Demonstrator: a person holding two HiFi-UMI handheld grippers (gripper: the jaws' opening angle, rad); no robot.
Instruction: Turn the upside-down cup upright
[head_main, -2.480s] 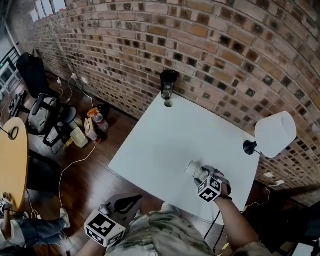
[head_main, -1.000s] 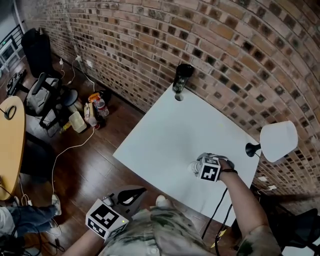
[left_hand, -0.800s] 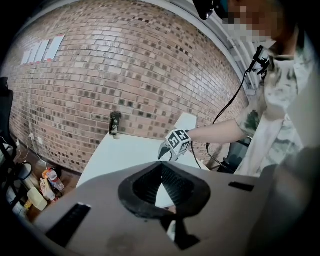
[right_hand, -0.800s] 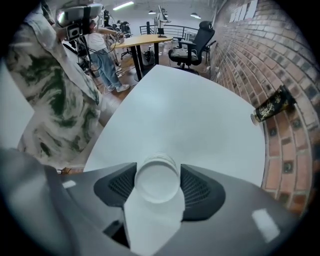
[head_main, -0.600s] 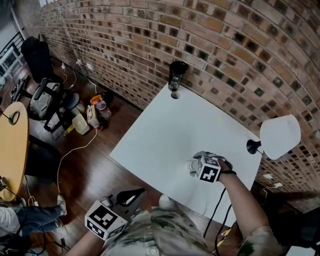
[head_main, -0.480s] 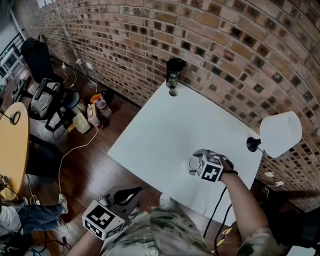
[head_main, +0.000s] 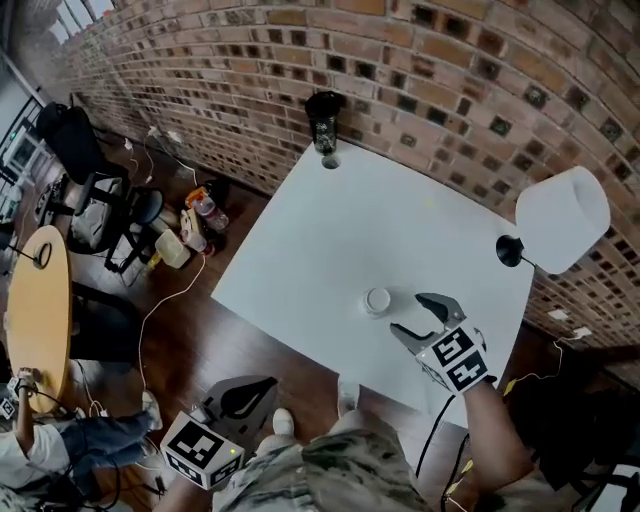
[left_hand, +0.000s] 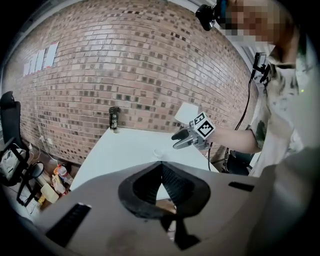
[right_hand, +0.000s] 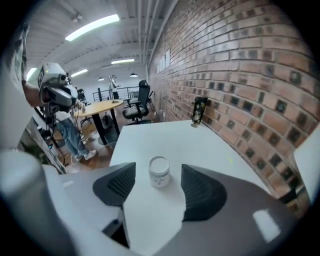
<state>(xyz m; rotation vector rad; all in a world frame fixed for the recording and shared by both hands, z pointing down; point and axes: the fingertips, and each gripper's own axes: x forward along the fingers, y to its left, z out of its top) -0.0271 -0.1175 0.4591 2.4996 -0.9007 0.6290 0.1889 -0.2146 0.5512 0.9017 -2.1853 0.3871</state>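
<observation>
One cup (head_main: 378, 300), one white table (head_main: 300, 260), two grippers. The cup is small and whitish (some faint print shows on its side). It stands upright, mouth up, on the table near the front edge, just ahead of the right gripper (head_main: 411, 314) and not touching it. This gripper's jaws stand apart and have just been closing a little; nothing is between them. The left gripper (head_main: 240, 398) hangs beside the table, jaws together and empty. One lamp (head_main: 560, 235) and one dark bottle (head_main: 323, 122) stand at the table's far edges.

Cup (head_main: 377, 300) upright on table (head_main: 330, 230)
</observation>
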